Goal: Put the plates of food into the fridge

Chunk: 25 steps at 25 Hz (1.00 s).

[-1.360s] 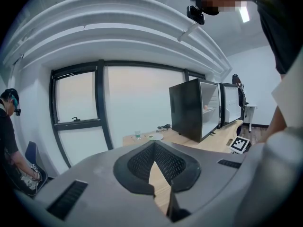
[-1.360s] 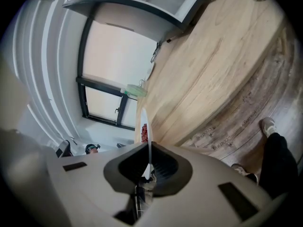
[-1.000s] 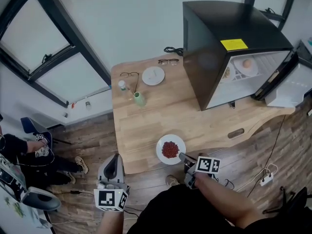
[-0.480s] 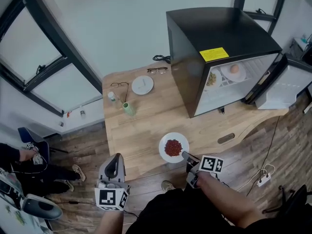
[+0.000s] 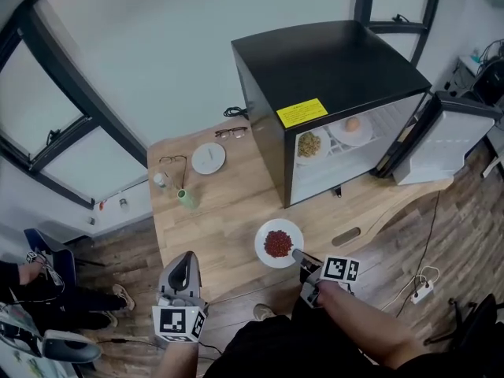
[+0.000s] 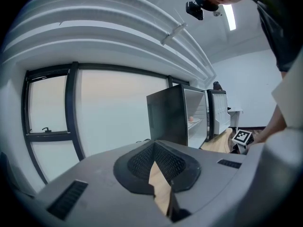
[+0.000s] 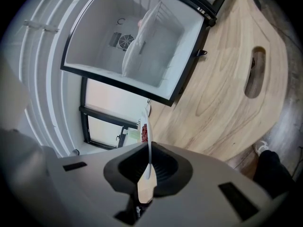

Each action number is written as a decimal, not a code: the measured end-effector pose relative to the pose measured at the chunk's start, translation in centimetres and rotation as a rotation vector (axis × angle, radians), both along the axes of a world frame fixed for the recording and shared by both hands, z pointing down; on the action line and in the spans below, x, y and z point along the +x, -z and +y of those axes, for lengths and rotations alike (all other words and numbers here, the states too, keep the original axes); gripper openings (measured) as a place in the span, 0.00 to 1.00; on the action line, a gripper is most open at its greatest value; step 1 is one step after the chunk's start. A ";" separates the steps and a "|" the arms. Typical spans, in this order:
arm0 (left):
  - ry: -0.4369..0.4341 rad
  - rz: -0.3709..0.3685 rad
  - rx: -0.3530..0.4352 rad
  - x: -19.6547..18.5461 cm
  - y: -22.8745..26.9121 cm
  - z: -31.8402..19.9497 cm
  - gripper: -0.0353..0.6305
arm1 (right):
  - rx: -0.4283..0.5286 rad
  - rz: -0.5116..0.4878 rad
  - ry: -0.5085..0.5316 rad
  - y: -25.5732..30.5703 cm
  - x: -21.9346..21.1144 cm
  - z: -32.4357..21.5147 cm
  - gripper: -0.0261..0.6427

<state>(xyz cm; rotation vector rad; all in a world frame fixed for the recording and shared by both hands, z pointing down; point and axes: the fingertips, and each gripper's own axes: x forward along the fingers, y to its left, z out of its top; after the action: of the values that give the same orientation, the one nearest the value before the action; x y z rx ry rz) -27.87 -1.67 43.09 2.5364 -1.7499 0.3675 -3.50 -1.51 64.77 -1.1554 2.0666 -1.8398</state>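
Two white plates sit on a shelf inside the black mini fridge [image 5: 331, 69]: one with yellowish food [image 5: 309, 144], and beside it one carrying a pale orange round item [image 5: 352, 126]. The fridge stands on the light wooden desk [image 5: 236, 219], with its white-lined door [image 5: 445, 144] swung wide to the right.

A third round white plate of red food [image 5: 278, 242] is over the near part of the desk, well apart from the fridge. The right hand-held gripper [image 5: 298, 253] pinches it by its near rim. In the right gripper view the rim [image 7: 149, 141] runs edge-on between the jaws of that hand-held gripper [image 7: 147, 174]. The pictures do not settle whether the plate rests on the wood or is lifted.

The left hand-held gripper [image 5: 186, 260] hangs off the desk's near-left corner, above the plank floor [image 5: 126, 242]. Its jaws are pressed almost together with nothing between them.

Farther back on the desk lie an empty white plate [image 5: 208, 157], two pairs of glasses [image 5: 230, 132] and a small green cup [image 5: 185, 199].
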 end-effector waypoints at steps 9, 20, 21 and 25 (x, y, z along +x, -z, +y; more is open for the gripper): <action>-0.036 0.014 0.024 5.0 0.8 -3.6 0.06 | 0.015 0.004 -0.031 0.7 4.7 -2.4 0.08; -0.050 0.017 0.022 8.9 0.6 -7.0 0.06 | 0.015 0.011 -0.063 0.6 9.8 -5.3 0.08; -0.050 0.016 0.023 9.2 0.6 -7.4 0.06 | 0.017 0.011 -0.063 0.7 10.1 -5.6 0.08; -0.054 0.017 0.025 10.5 0.7 -8.6 0.06 | 0.020 0.014 -0.073 0.9 11.9 -6.4 0.08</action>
<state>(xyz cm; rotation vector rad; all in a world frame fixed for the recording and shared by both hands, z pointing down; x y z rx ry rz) -17.40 -10.23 42.38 2.6001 -1.6936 0.3273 8.40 -7.93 63.84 -1.2248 2.0176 -1.7790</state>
